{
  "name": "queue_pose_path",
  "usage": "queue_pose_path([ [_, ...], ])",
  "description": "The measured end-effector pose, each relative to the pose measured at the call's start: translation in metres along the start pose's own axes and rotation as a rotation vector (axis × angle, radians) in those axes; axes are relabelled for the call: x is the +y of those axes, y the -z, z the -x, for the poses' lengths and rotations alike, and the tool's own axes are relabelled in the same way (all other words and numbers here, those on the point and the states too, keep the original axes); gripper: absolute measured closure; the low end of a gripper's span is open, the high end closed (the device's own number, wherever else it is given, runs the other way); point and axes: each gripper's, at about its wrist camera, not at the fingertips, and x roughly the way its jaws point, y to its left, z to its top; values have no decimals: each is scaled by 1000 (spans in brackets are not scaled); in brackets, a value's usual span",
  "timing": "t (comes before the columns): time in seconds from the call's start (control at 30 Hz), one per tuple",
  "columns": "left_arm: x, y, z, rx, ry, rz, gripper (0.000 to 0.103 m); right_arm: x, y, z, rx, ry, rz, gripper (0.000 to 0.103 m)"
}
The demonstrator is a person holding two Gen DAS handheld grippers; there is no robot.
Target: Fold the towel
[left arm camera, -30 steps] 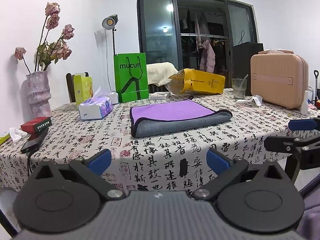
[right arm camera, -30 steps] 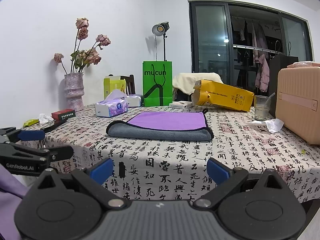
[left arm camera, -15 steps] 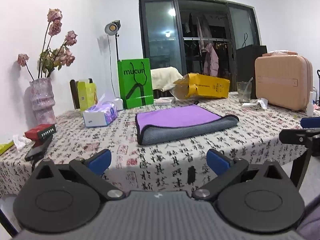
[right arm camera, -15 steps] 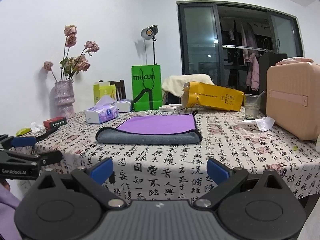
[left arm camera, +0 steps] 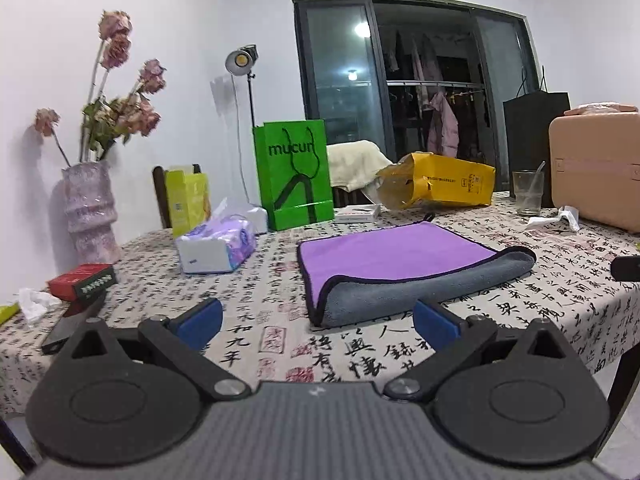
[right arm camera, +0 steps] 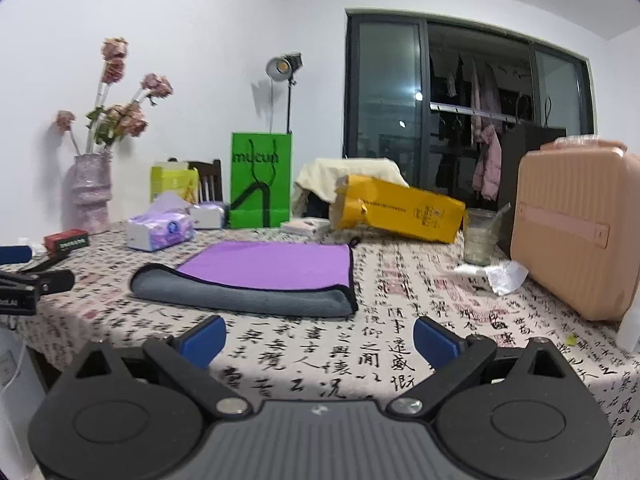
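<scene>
A towel, purple on top and grey underneath with a dark hem, lies folded flat on the patterned tablecloth, in the left wrist view (left arm camera: 404,262) and the right wrist view (right arm camera: 260,276). Its rolled grey fold faces me. My left gripper (left arm camera: 318,326) is open and empty, just short of the towel's near edge. My right gripper (right arm camera: 320,338) is open and empty, in front of the towel's right corner. The left gripper's tip shows at the left edge of the right wrist view (right arm camera: 24,280).
On the table stand a tissue pack (left arm camera: 218,242), a green bag (left arm camera: 294,178), a yellow bag (left arm camera: 438,186), a glass (right arm camera: 480,236), a pink case (right arm camera: 580,232), a flower vase (left arm camera: 90,212), a red box (left arm camera: 82,280) and a crumpled tissue (right arm camera: 506,276).
Both grippers have moved forward towards the table, and the towel now looks larger and closer. Both stay open. The towel has not moved.
</scene>
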Motion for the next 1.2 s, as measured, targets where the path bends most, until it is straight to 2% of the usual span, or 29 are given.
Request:
queue_pose_path([
  [0.17, 0, -4, -28, 17, 65, -28, 0, -7, -2, -36, 43, -31, 38, 3],
  [0.33, 3, -10, -63, 40, 80, -16, 0, -12, -9, -72, 74, -85, 32, 5],
  [0.4, 6, -13, -81, 61, 99, -6, 0, -16, -14, -89, 98, -97, 19, 9],
  [0.47, 8, -16, -96, 82, 122, -2, 0, -23, -20, -108, 130, -117, 3, 21],
  [0.53, 10, -19, -112, 108, 151, 7, 4, -30, -26, -127, 150, -133, -11, 26],
  [0.63, 15, -25, -131, 156, 209, 58, 23, -40, -35, -150, 150, -133, -13, 29],
  [0.7, 17, -26, -146, 211, 255, 88, 42, -46, -40, -166, 159, -137, -18, 32],
  [0.77, 18, -25, -157, 268, 279, 103, 54, -53, -43, -181, 185, -169, -37, 40],
  [0.87, 21, -21, -162, 299, 270, 114, 54, -60, -45, -195, 225, -222, -45, 52],
  [0.93, 24, -19, -163, 315, 268, 135, 54, -62, -44, -202, 258, -254, -45, 54],
  [0.97, 26, -18, -163, 321, 273, 144, 59, -63, -42, -205, 277, -273, -49, 61],
  [1.0, 28, -18, -163, 327, 285, 148, 72, -63, -40, -207, 293, -293, -52, 65],
  [1.07, 28, -18, -161, 328, 281, 136, 86, -61, -38, -208, 322, -329, -42, 88],
  [1.1, 28, -20, -160, 327, 275, 124, 91, -59, -38, -207, 317, -339, -21, 90],
  [1.13, 27, -21, -160, 325, 270, 116, 94, -57, -39, -205, 316, -347, -2, 95],
  [1.2, 27, -25, -160, 315, 259, 117, 97, -53, -41, -205, 309, -353, 25, 97],
])
